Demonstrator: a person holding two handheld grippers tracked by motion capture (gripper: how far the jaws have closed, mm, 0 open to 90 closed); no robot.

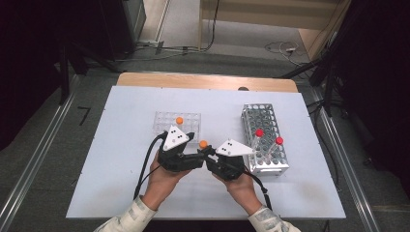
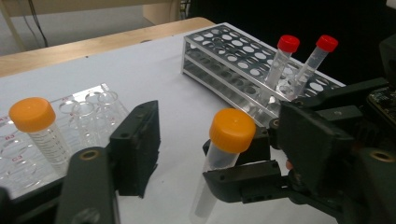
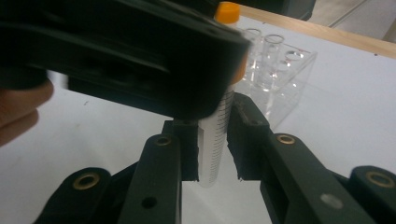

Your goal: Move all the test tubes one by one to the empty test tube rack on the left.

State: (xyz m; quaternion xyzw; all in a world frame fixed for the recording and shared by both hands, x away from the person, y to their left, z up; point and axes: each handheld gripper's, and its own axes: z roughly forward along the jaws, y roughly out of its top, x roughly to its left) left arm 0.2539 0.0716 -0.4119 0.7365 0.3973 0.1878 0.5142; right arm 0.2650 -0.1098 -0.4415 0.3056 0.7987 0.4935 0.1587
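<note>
1. Desk (image 1: 121,159): flat, matt white sheet over a wooden top; the high view shows its whole outline and the bare wood strip at the far edge.
2. Metal rack (image 1: 263,137): perforated, shiny, box-shaped, at the right. Two red-capped tubes (image 2: 280,60) lean in it; the left gripper view shows their tilt clearly.
3. Clear plastic rack (image 1: 176,123): transparent, with round wells, holding one upright orange-capped tube (image 2: 39,130) with printed graduations.
4. Right tongs (image 3: 212,144): black, pinching the held tube (image 3: 215,140), a clear graduated cylinder with an orange cap, above the desk between the two racks.
5. Left tongs (image 2: 187,158): spread, their jaws either side of that tube's cap without pressing it; the right gripper view shows them as a dark blur over the cap.
</note>
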